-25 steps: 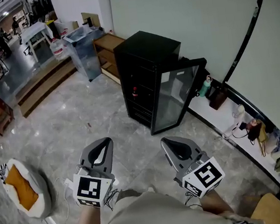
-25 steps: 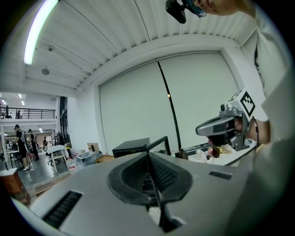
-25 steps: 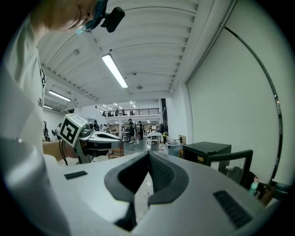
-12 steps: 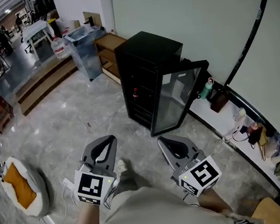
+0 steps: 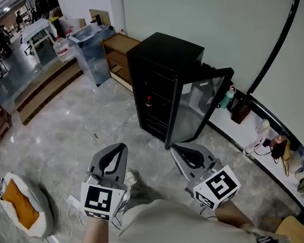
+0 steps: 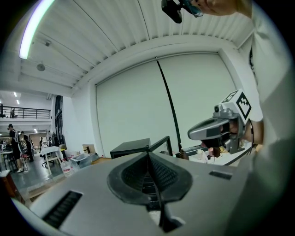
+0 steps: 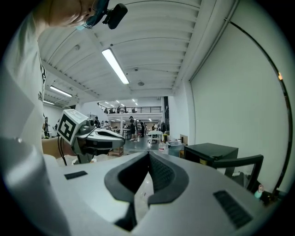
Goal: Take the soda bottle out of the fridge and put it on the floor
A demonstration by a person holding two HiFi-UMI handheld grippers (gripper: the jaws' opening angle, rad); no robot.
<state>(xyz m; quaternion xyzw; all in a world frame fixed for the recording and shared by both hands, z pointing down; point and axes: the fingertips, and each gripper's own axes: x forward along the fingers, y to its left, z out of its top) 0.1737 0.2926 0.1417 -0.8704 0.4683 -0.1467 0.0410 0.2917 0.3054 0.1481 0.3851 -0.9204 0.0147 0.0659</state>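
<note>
The black fridge stands on the marble floor ahead with its glass door swung open to the right. On a shelf inside I make out a small bottle with a red label, the soda bottle. My left gripper and right gripper are held side by side in front of the person's body, well short of the fridge. Both are shut and empty. In the left gripper view the jaws meet in front of the fridge. In the right gripper view the jaws also meet, with the fridge to the right.
A white ledge along the right wall carries a teal bottle and a brown bag. Left of the fridge stand a wooden shelf and a clear bin. A white cushion with an orange middle lies at lower left.
The person has stepped closer to the fridge, which now looks larger and nearer. A shoe has come into view between the grippers. Both grippers stay shut.
</note>
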